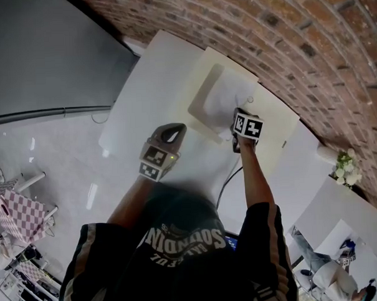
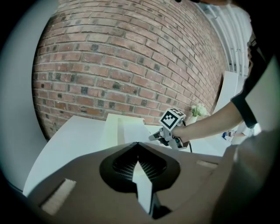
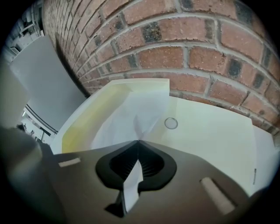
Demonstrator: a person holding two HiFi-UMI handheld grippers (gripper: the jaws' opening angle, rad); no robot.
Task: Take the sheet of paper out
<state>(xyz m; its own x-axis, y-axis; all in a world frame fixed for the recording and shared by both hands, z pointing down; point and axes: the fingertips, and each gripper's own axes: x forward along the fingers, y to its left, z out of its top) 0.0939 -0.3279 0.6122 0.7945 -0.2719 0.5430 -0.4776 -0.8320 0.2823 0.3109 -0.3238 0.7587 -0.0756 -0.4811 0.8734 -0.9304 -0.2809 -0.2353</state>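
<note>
A white sheet of paper (image 1: 222, 99) lies in a shallow cream tray (image 1: 201, 77) on the white table. My right gripper (image 1: 236, 113) stands at the sheet's near right corner, shut on it. In the right gripper view the paper (image 3: 127, 117) creases up into the shut jaws (image 3: 139, 141), and a strip of it shows behind the tips. The tray wall (image 3: 94, 109) rises on the left. My left gripper (image 1: 177, 128) hovers over bare table left of the tray, its tips (image 2: 138, 143) together with nothing in them. From there the right gripper (image 2: 162, 136) is seen at the paper (image 2: 131, 129).
A brick wall (image 1: 283, 43) runs behind the table. A cream board (image 3: 210, 135) under the tray carries a small metal ring (image 3: 171, 123). A dark cable (image 1: 227, 179) trails off the table towards me. White flowers (image 1: 345, 168) stand at the right; a grey panel (image 1: 41, 53) stands at the left.
</note>
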